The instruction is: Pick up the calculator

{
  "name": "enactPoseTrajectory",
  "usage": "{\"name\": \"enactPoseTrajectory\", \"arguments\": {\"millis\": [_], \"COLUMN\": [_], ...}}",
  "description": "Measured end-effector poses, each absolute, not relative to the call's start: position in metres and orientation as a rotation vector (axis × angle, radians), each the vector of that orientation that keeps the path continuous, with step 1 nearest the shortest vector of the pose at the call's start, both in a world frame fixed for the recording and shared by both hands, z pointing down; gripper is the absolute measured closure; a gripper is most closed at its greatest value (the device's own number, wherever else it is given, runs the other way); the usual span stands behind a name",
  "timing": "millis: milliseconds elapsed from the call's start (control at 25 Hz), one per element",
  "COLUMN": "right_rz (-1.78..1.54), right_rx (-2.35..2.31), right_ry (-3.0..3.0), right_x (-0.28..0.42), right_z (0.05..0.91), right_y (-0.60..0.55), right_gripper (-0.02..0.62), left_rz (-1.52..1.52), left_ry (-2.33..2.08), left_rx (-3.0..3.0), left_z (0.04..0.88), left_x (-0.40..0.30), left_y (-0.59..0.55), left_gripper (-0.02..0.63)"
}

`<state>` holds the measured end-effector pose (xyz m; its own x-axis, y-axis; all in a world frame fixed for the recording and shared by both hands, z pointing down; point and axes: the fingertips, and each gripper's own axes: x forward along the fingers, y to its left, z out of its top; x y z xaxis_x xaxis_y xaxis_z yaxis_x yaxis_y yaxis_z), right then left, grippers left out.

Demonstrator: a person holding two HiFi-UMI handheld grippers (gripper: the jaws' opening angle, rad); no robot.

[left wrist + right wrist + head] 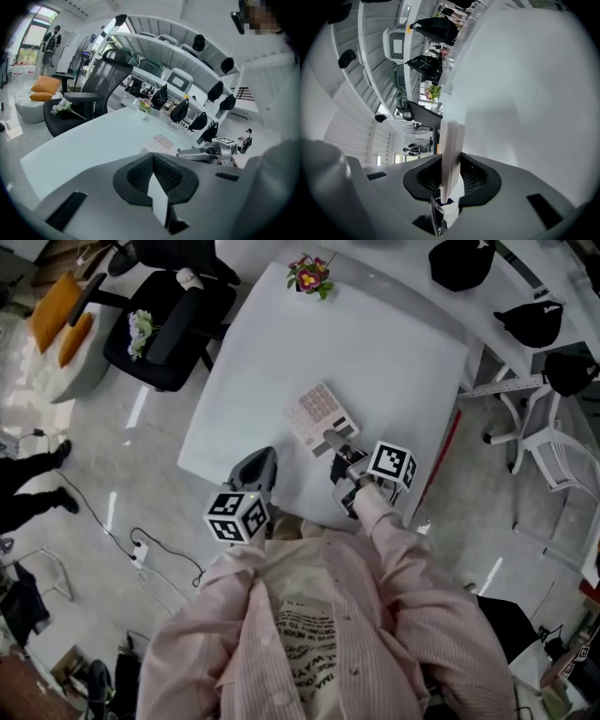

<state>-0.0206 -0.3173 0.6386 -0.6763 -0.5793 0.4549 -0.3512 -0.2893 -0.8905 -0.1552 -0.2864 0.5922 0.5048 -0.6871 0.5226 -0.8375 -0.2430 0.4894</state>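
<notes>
Right hand-held gripper (336, 444) pinches the pink calculator (319, 416) by its near edge, over the surface's (375, 343) near right. An edge-only bite could let it pivot and slip. Left hand-held gripper (255, 470) is pressed together, empty.

An office: black swivel chair (173, 334), white table (375, 352), more chairs (532, 322) along a long desk (487, 306).

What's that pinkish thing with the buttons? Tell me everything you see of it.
A flat, rectangular, pale pink calculator, plastic by its look, its grid of pink keys facing up. It sits slanted over the white table, near the person's side. The right gripper clamps its near end between its fingers; that gripper's view shows it edge-on, thin and whitish. Whether it touches the tabletop is unclear.
</notes>
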Motion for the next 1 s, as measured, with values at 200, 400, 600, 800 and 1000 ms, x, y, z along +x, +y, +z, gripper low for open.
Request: {"name": "enactPoseTrajectory", "arguments": {"millis": [200, 400, 600, 800, 1000], "right_rz": [-2.051, -1.987, -1.935, -1.908, -1.861], "right_rx": [-1.133, -1.091, -1.073, -1.046, -1.019], "right_ry": [1.786, 1.775, 1.785, 1.763, 1.754], "right_x": [-0.019, -0.018, -0.016, -0.014, -0.009], "right_z": [0.606, 0.573, 0.542, 0.517, 0.493], "right_y": [-0.316, -0.320, -0.323, -0.319, -0.319], "right_gripper": [0.511, 0.511, 0.511, 0.511, 0.511], "left_rz": [0.225, 0.187, 0.127, 0.079, 0.046], "left_ry": [-1.236, -1.224, -1.239, -1.250, -1.269], "left_rx": [2.071, 2.158, 2.231, 2.272, 2.327], "left_z": [0.566, 0.536, 0.504, 0.480, 0.457], "left_x": [-0.154, -0.153, -0.154, -0.158, -0.160], "left_y": [-0.289, -0.299, -0.310, -0.313, -0.318], "left_gripper": [0.606, 0.606, 0.606, 0.606, 0.604]}}
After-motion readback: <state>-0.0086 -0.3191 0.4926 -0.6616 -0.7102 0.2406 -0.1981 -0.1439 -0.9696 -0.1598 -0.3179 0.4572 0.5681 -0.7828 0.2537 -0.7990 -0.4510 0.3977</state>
